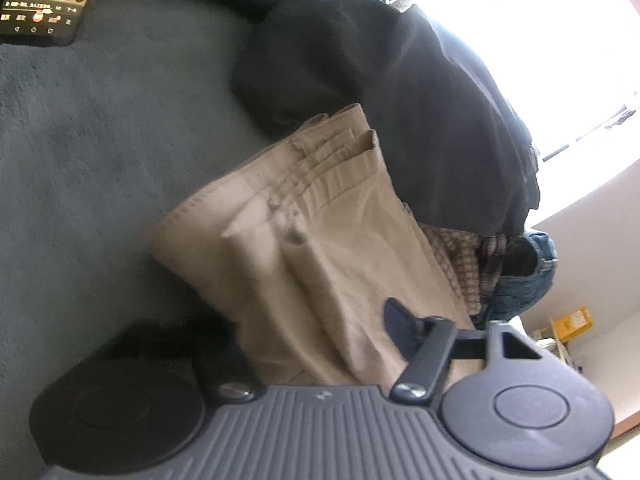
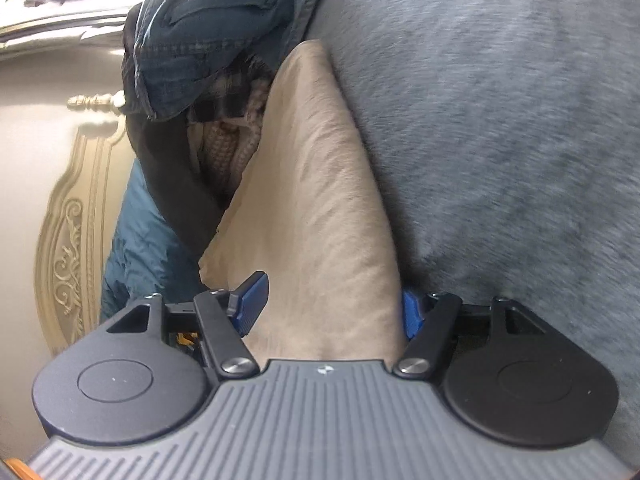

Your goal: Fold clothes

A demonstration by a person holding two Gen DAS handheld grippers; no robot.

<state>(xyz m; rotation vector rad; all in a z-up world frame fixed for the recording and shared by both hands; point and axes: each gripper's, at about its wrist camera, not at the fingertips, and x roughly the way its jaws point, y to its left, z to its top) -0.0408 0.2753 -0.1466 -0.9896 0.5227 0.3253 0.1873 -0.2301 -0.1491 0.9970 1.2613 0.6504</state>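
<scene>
Here, a folded beige garment [image 1: 304, 240] is seen lying on a grey-blue plush bed surface [image 1: 100, 160], with its layered hems and stitched edges stacked toward the far end in the left wrist view. The left gripper [image 1: 320, 344] is positioned at the near end of the beige garment; one dark blue finger [image 1: 400, 320] is seen pressed onto the cloth, while the other finger is hidden under the fabric and in shadow. Cloth is seen running between the jaws, so they are recorded as clamped on the beige garment.

In the right wrist view, the right gripper [image 2: 328, 308] is set astride the same beige garment [image 2: 312, 200]. The blue pads [image 2: 252, 300] are seen on either side of the fold, held apart by the bunched cloth between them; whether the cloth is pinched or only straddled cannot be told.

Beside the beige garment, a pile of other clothes is noted: a black garment [image 1: 400, 100], a checked cloth [image 1: 460, 264], and a denim piece [image 2: 192, 40] on top. The pile is touching the beige garment along one side. A knitted cream item [image 2: 224, 148] is partly visible beneath the denim piece.

A phone [image 1: 44, 0] with a lit screen is observed on the bed surface, well apart from the clothes. A carved cream headboard [image 2: 68, 240] is recorded behind the pile.
</scene>
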